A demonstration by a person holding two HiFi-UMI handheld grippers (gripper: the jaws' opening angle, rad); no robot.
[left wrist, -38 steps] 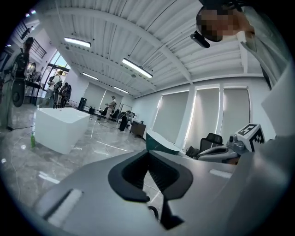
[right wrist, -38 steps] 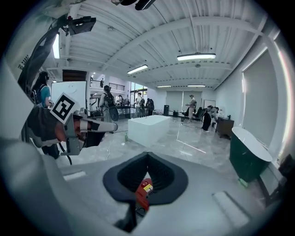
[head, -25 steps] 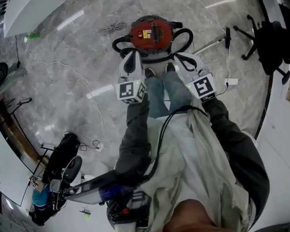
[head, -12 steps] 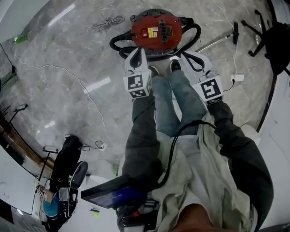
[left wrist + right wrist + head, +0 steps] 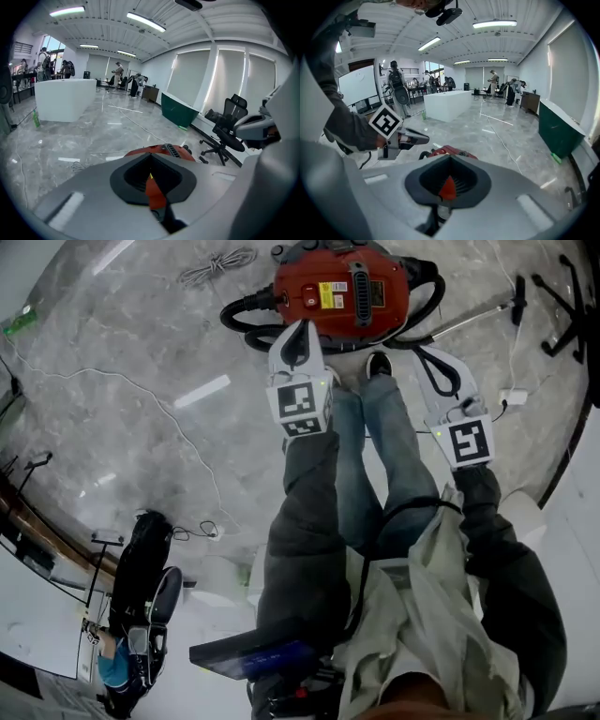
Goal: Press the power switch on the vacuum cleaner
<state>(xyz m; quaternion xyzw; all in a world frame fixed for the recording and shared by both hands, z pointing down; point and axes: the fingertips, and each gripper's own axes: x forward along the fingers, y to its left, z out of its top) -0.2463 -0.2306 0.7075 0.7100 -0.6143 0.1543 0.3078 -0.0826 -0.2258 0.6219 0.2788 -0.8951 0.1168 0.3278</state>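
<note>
The red vacuum cleaner (image 5: pixel 342 292) stands on the grey marble floor at the top of the head view, with a black hose (image 5: pixel 246 315) looped round it. My left gripper (image 5: pixel 298 338) points at its near left edge, jaws together, nothing held. My right gripper (image 5: pixel 433 362) hangs lower and to the right of the vacuum, also shut and empty. A person's shoes (image 5: pixel 377 364) stand just before the vacuum. In the left gripper view the red top (image 5: pixel 174 152) shows over the closed jaws (image 5: pixel 151 159). The right gripper view shows the vacuum (image 5: pixel 451 151) beyond its shut jaws (image 5: pixel 449 158), with the left gripper (image 5: pixel 411 137) beside it.
A metal wand (image 5: pixel 469 320) lies right of the vacuum, and a coiled cable (image 5: pixel 217 263) to its left. An office chair base (image 5: pixel 562 296) stands at the top right, a white plug block (image 5: pixel 514 395) below it. A white cable (image 5: pixel 141 390) crosses the floor. A black bag (image 5: pixel 141 554) sits lower left.
Both grippers have reached forward toward the vacuum, which now looks larger and nearer the top edge. The left gripper's tip has come up to the vacuum's near edge.
</note>
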